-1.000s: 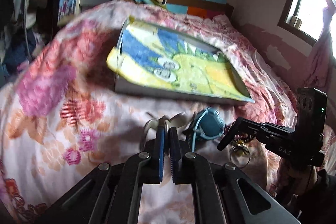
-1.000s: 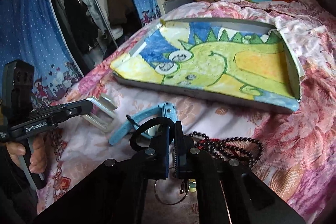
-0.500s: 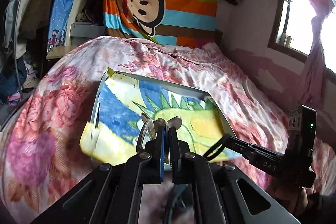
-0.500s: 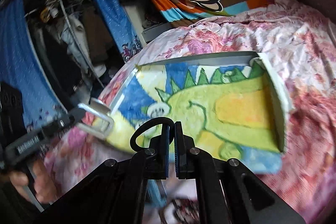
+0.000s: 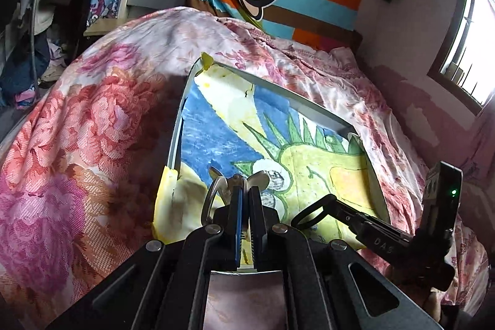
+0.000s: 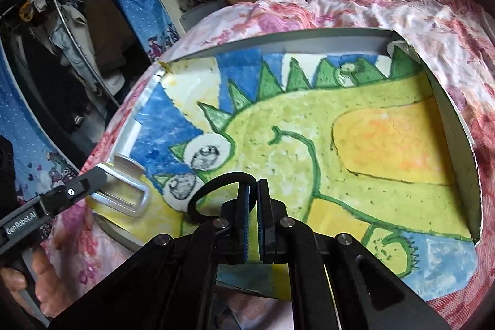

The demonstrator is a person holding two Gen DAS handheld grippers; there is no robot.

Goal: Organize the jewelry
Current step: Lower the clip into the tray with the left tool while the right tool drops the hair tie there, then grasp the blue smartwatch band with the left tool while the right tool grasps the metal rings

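Already over the near end of the tray (image 6: pixel 445 119), both loads: left gripper (image 5: pixel 244 194) clamped on a silver clip (image 6: pixel 130 187), right gripper (image 6: pixel 253 190) clamped on a black ring (image 6: pixel 213 190), neither yet down on the dinosaur drawing (image 6: pixel 309 129). Risky if released from this height: likely bounce or slide off the paper onto the floral bedspread (image 5: pixel 77 129). Also a chance of collision, with grippers so near.

Tray's near edge (image 5: pixel 247 270) hidden behind gripper arms, hand (image 6: pixel 46 283) cut off at frame edge
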